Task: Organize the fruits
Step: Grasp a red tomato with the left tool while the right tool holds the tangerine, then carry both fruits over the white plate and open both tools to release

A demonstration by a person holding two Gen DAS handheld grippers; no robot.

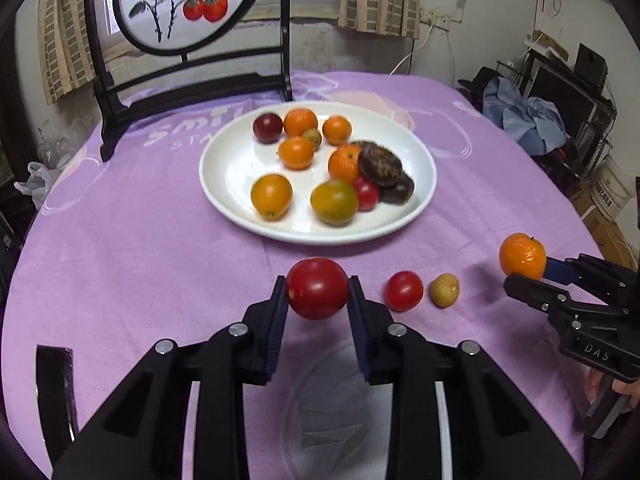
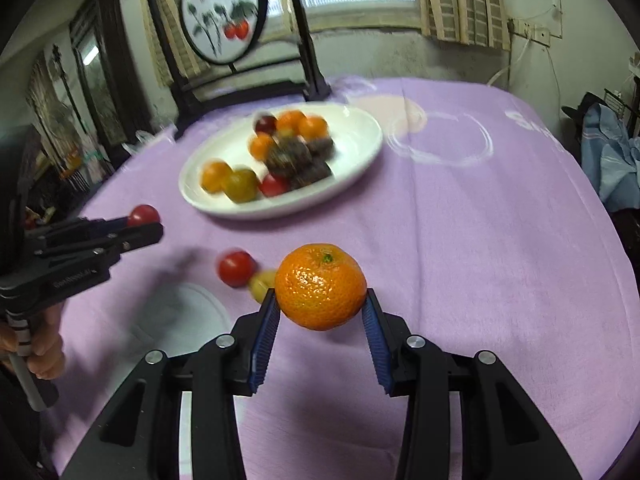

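Observation:
A red tomato (image 1: 317, 288) hangs above the purple cloth, and my left gripper (image 1: 318, 292) is shut on it; the same tomato (image 2: 143, 214) shows in the right wrist view. My right gripper (image 2: 320, 300) is shut on an orange mandarin (image 2: 321, 286), held above the cloth and seen at the right edge as the mandarin (image 1: 522, 255) in the left wrist view. A white plate (image 1: 232, 168) beyond both grippers holds several oranges, small red fruits and dark brown fruits. On the cloth between the grippers lie a small red tomato (image 1: 403, 291) and a yellowish fruit (image 1: 444, 290).
A dark wooden stand with a round painted panel (image 1: 180, 4) rises behind the plate. The round table's purple cloth (image 1: 140, 248) falls away at the left and right edges. Clutter and blue fabric (image 1: 528, 116) sit off the table at the right. A hand (image 2: 40, 352) grips the left tool.

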